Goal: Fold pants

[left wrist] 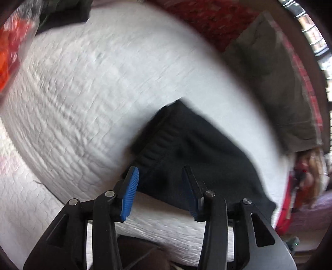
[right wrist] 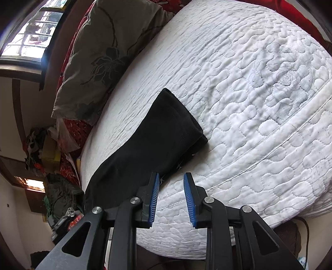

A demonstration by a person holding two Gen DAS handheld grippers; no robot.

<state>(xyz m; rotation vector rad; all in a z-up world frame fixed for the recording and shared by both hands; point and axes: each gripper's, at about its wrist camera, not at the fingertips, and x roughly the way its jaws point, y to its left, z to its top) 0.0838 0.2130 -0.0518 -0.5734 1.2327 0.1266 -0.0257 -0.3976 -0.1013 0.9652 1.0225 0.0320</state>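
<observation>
Black pants (left wrist: pixel 193 153) lie on a white quilted bed (left wrist: pixel 93 83). In the left wrist view, which is motion-blurred, the ribbed waistband end points toward the upper left. My left gripper (left wrist: pixel 160 172) is open and empty, just above the near edge of the pants. In the right wrist view the pants (right wrist: pixel 149 145) stretch from the bed's left edge to the leg cuffs near the middle. My right gripper (right wrist: pixel 171 178) is open and empty, just right of the pants, above the quilt (right wrist: pixel 259 103).
A grey-green flowered pillow (right wrist: pixel 97 54) lies at the head of the bed on a red blanket (left wrist: pixel 207 18). Clutter and clothes pile up on the floor (right wrist: pixel 51 166) beside the bed. An orange-red item (left wrist: pixel 10 52) sits at the far left.
</observation>
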